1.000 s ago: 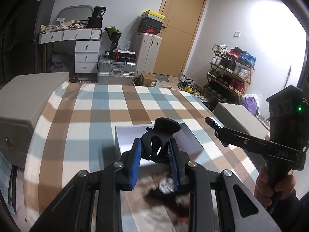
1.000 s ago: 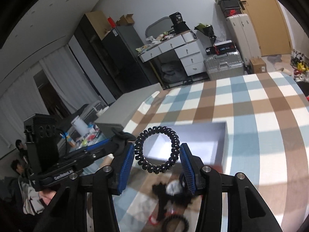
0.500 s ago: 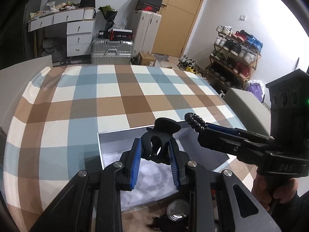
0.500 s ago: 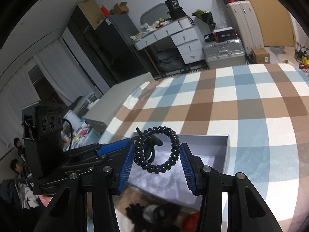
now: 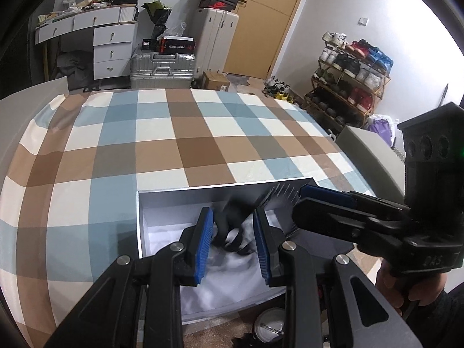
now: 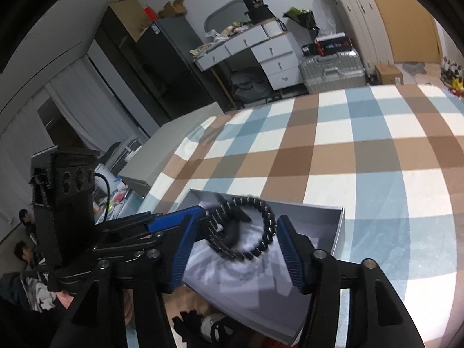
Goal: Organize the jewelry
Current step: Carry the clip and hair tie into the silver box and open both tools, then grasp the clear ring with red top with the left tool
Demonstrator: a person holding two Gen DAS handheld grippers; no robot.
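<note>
A black spiral hair tie (image 6: 249,229), blurred, hangs loose over the white-lined open box (image 6: 337,226) on the plaid-covered table (image 6: 362,156), between the right gripper's (image 6: 236,248) jaws, which have just been opening and stand clear of it. A black claw clip (image 5: 230,230), also blurred, sits between the left gripper's (image 5: 232,246) narrowly parted blue pads above the box lining; whether they press it cannot be told.
</note>
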